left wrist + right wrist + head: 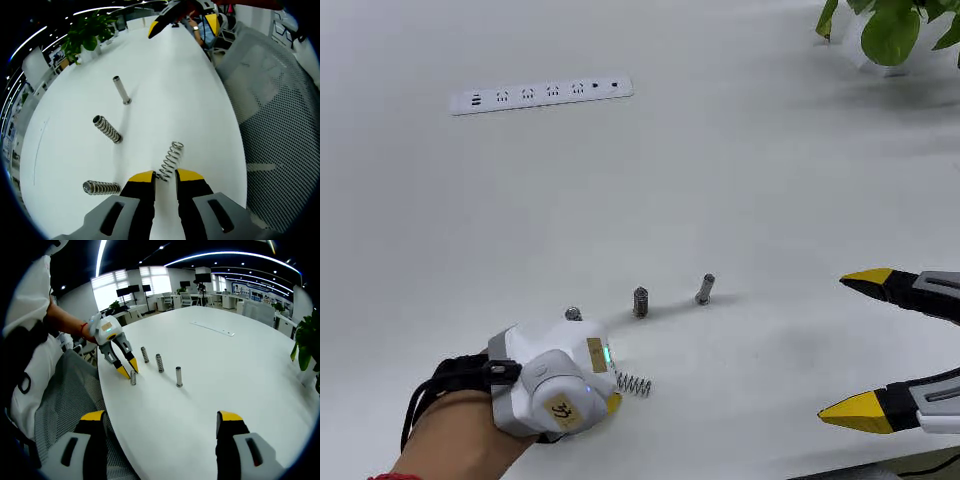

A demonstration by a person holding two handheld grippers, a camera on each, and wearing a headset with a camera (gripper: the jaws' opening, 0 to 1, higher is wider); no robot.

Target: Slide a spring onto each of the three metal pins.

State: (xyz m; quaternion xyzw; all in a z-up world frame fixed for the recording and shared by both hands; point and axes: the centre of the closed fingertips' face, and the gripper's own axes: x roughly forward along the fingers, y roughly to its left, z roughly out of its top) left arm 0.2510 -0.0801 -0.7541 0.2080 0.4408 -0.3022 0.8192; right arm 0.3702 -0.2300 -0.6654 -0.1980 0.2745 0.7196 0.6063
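Note:
Three metal pins stand in a row on the white table. The nearest pin (pixel 102 187) and the middle pin (pixel 640 301) (pixel 107 129) each carry a spring. The far pin (pixel 705 289) (pixel 120 90) (pixel 178 376) is bare. A loose spring (pixel 633 383) (pixel 170 160) (pixel 133 377) lies on the table, its near end between the tips of my left gripper (pixel 616 395) (pixel 165 176) (pixel 129 369). Those jaws stand a little wider apart than the spring. My right gripper (pixel 860 343) (pixel 160 416) hovers wide open to the right, holding nothing.
A white power strip (pixel 541 95) lies at the far left of the table. A potted plant (pixel 890 30) stands at the far right corner. The table's edge runs close behind both grippers, with a mesh chair (pixel 270 100) beyond it.

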